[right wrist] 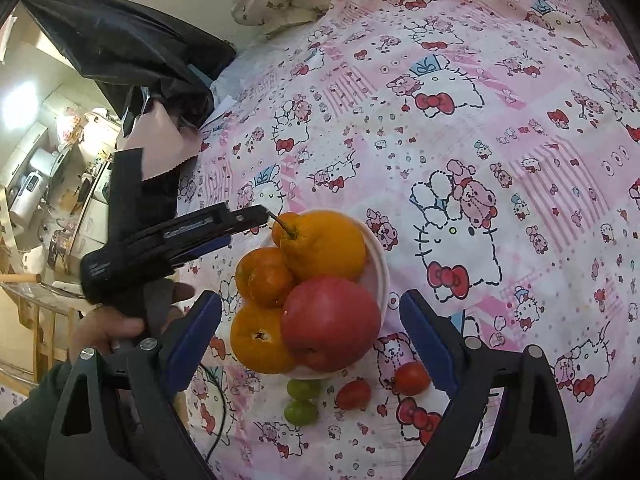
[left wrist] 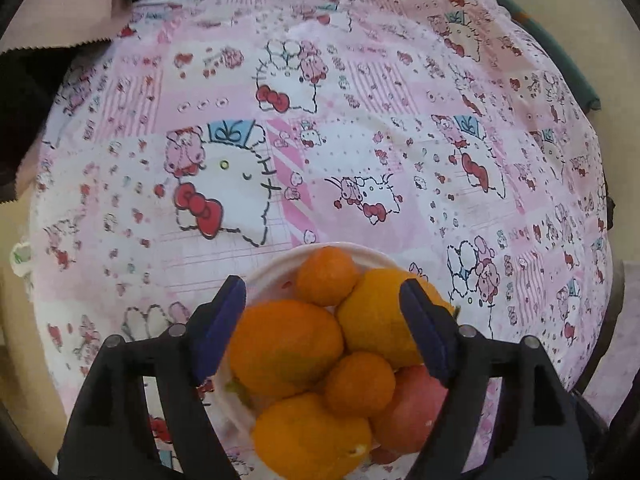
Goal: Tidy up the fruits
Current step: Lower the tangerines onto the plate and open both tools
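A white plate (right wrist: 382,276) sits on the pink cartoon-print cloth (right wrist: 500,128), heaped with fruit: a big stemmed orange (right wrist: 324,244) at the far side, two small tangerines (right wrist: 266,276) beside it, another orange (right wrist: 256,340) at the near edge, and a red apple (right wrist: 330,322) pressed up against them.

The left gripper (left wrist: 322,328) points steeply down over the pile, its blue pads (left wrist: 218,330) spread apart on either side of the fruit with nothing pinched between them; from the right wrist view a hand (right wrist: 104,326) holds it, the tip close to the big orange's stem.

The right gripper (right wrist: 310,344) hangs nearer, jaws wide open, framing the apple and the near orange without touching either.

Just off the plate's near rim, loose on the cloth, lie two green fruits (right wrist: 302,400) touching each other and two cherry tomatoes (right wrist: 354,394) a little apart.

A black bag (right wrist: 120,52) slumps at the cloth's far left edge.
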The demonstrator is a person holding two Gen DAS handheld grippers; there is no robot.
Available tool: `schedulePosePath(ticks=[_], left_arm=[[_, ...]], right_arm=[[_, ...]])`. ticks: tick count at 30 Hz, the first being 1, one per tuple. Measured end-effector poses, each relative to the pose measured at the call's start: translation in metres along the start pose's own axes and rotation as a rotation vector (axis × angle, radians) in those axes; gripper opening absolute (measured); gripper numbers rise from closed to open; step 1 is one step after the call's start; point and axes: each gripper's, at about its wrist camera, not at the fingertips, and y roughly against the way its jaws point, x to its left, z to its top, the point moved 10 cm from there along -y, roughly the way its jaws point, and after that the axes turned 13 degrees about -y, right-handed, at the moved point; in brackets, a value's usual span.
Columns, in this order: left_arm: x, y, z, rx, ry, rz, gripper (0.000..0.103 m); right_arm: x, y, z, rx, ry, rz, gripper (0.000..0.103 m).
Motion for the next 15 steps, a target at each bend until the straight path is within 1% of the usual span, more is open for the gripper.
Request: schedulePosePath(ticks=[7, 15], left_arm=[[0.002, 0.029, -0.009, -0.054, -0.017, 0.039, 0.076], [0.002, 0.075, -0.024, -0.161, -0.052, 0.108, 0.076]], right_arm=[[-0.003, 0.003, -0.002, -0.014, 0.015, -0.022, 0.093], [-0.004, 0.011, -0.005, -0.043, 0.024, -0.029, 0.093]])
